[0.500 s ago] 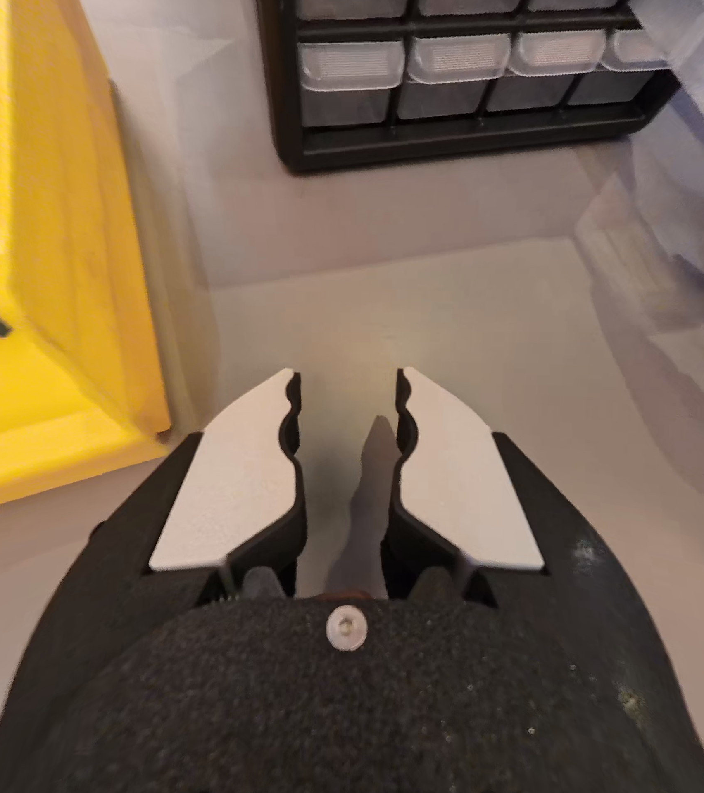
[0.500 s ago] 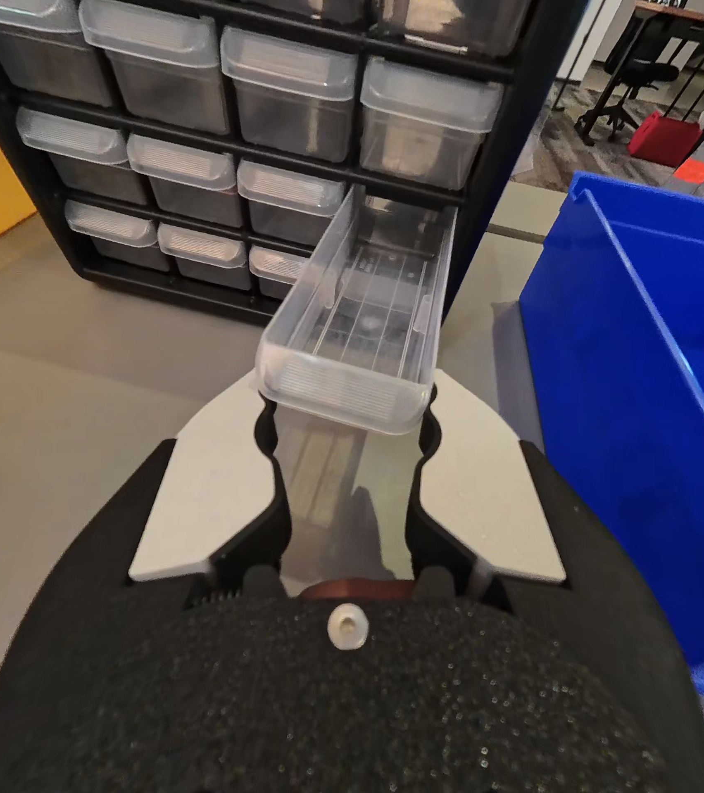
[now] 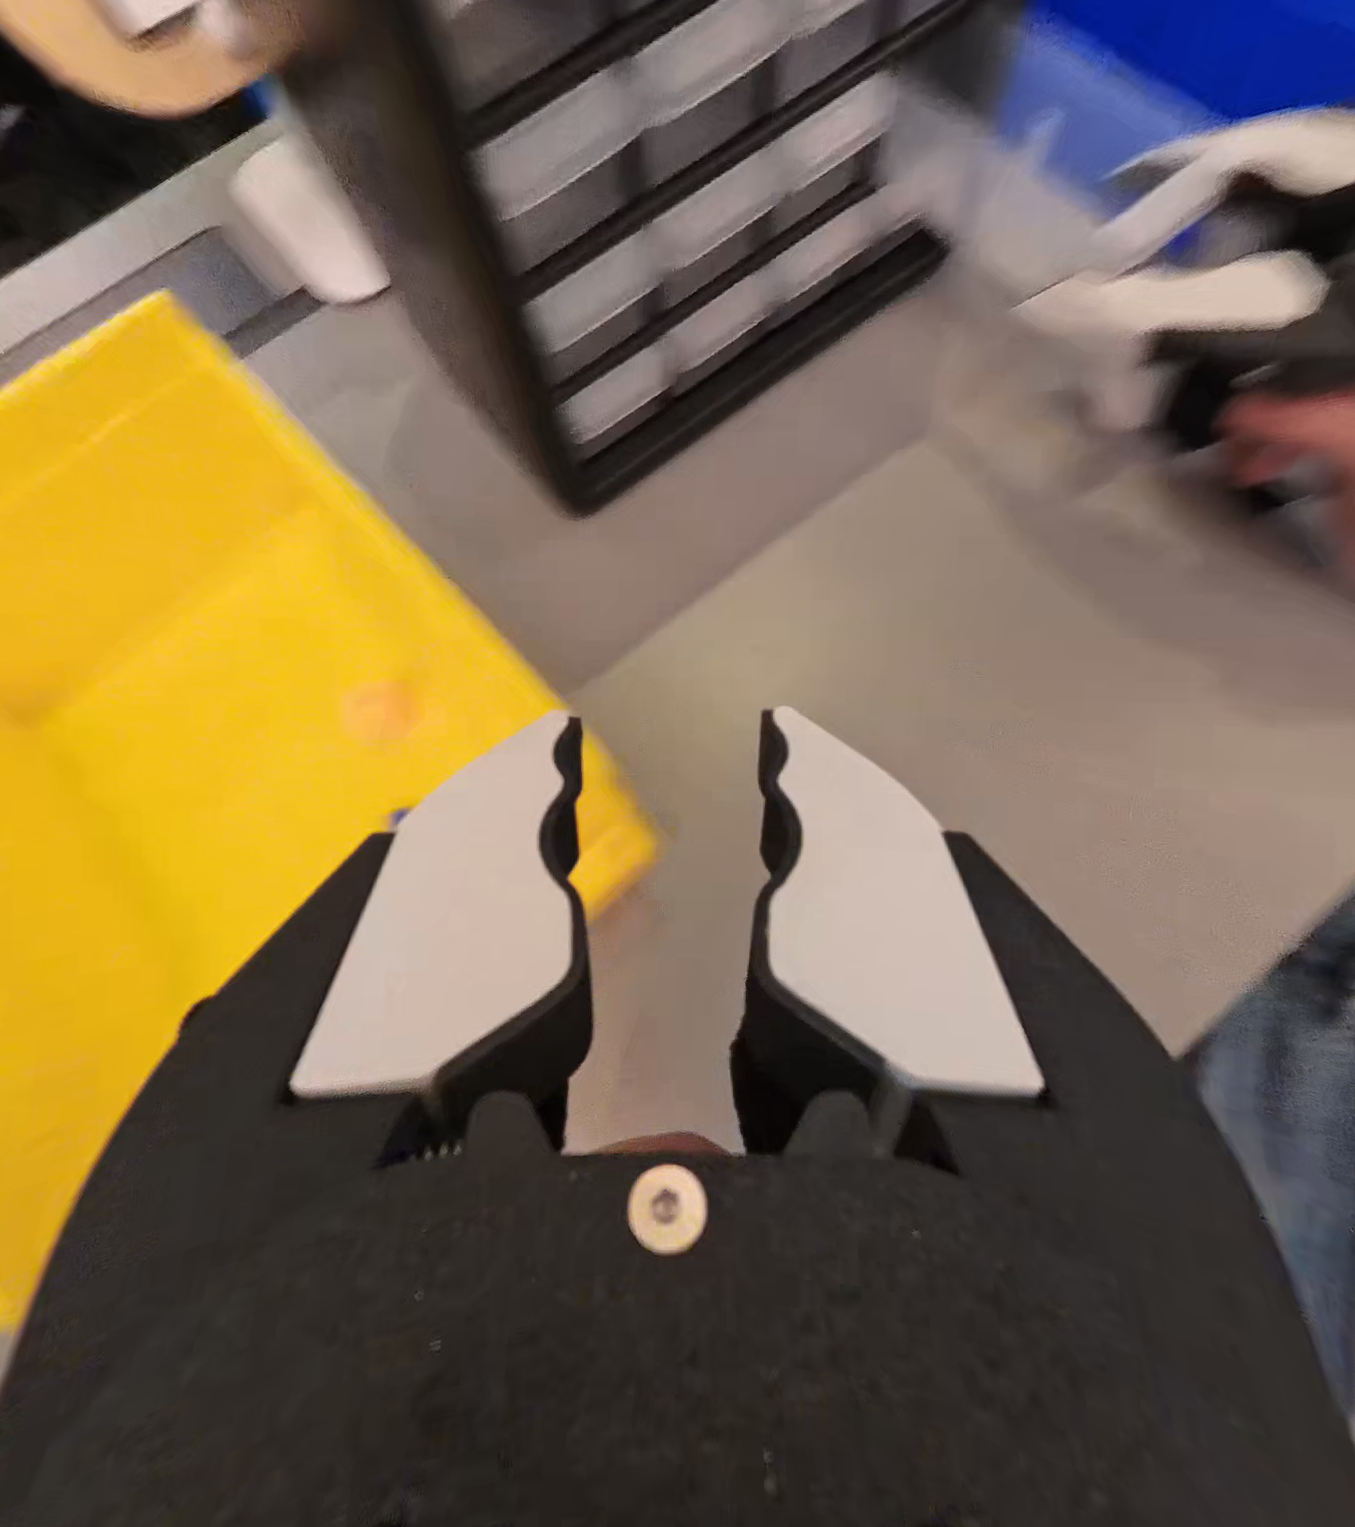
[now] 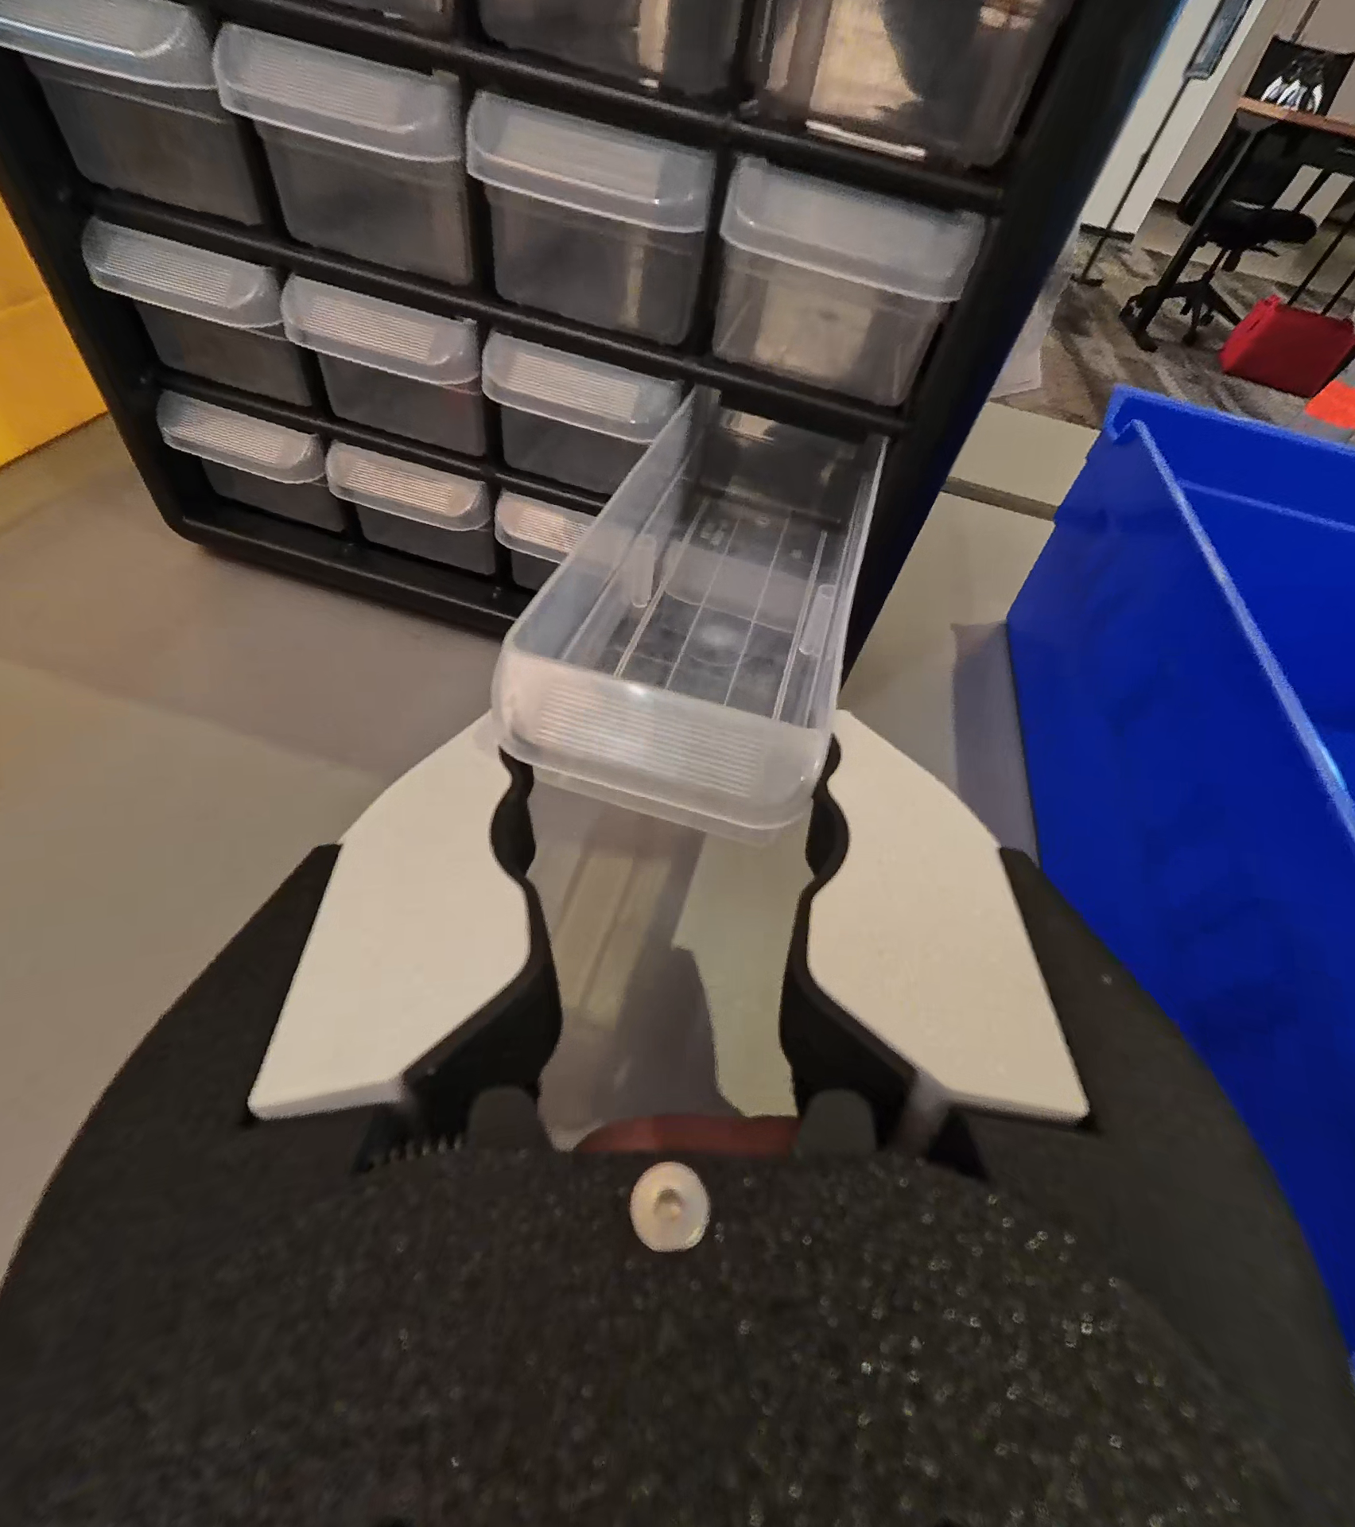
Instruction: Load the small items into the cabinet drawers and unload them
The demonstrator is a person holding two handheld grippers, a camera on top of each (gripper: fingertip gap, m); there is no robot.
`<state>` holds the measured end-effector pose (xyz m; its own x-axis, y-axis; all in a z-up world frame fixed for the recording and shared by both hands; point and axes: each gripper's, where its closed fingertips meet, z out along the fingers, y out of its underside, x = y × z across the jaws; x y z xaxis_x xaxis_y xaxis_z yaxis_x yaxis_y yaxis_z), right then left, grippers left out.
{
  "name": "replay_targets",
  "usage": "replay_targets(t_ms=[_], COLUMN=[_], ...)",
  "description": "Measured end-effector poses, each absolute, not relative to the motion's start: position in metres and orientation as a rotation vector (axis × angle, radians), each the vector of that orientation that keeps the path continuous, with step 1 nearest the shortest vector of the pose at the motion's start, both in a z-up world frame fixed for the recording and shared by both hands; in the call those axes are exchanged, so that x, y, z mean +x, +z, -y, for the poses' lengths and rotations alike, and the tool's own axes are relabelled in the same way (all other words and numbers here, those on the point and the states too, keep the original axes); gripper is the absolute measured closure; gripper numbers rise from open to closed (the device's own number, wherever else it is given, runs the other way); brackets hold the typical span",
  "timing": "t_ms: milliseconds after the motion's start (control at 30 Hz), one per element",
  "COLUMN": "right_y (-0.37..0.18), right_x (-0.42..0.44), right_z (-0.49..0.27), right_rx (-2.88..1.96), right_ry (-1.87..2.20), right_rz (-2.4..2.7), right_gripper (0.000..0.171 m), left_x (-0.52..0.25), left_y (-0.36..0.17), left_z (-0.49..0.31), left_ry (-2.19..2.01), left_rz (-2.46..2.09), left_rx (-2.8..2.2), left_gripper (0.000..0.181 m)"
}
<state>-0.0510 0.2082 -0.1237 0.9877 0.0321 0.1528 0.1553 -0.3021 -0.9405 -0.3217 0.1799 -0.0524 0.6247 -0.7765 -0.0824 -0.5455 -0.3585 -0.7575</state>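
One clear drawer (image 4: pixel 687 628) stands pulled out at frame centre of the black cabinet (image 4: pixel 492 273), right gripper (image 4: pixel 667 793) fingers pinching its front to steady it. Left gripper (image 3: pixel 667 744) fingers spread, empty, beside the yellow bin (image 3: pixel 162 661); presumably fetching items.

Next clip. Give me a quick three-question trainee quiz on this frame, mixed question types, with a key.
1. True or false: the pulled-out clear drawer holds small items.
2. Which bin lies beside the left gripper? A) blue B) yellow C) red
3. Fill in: the right gripper has its fingers on either side of the drawer's ____.

Key: 1 false, it looks empty; 2 B, the yellow bin; 3 front.
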Motion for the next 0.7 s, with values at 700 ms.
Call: replay_targets(t_ms=[700], right_y=[-0.125], right_x=[-0.050], right_z=[-0.208], right_rx=[-1.882], right_ry=[-0.080], right_rz=[0.123], right_gripper=[0.107], left_x=[-0.410], left_y=[-0.178], left_z=[-0.286], left_ry=[-0.207], left_rz=[-1.095], left_rx=[-2.630], left_gripper=[0.159])
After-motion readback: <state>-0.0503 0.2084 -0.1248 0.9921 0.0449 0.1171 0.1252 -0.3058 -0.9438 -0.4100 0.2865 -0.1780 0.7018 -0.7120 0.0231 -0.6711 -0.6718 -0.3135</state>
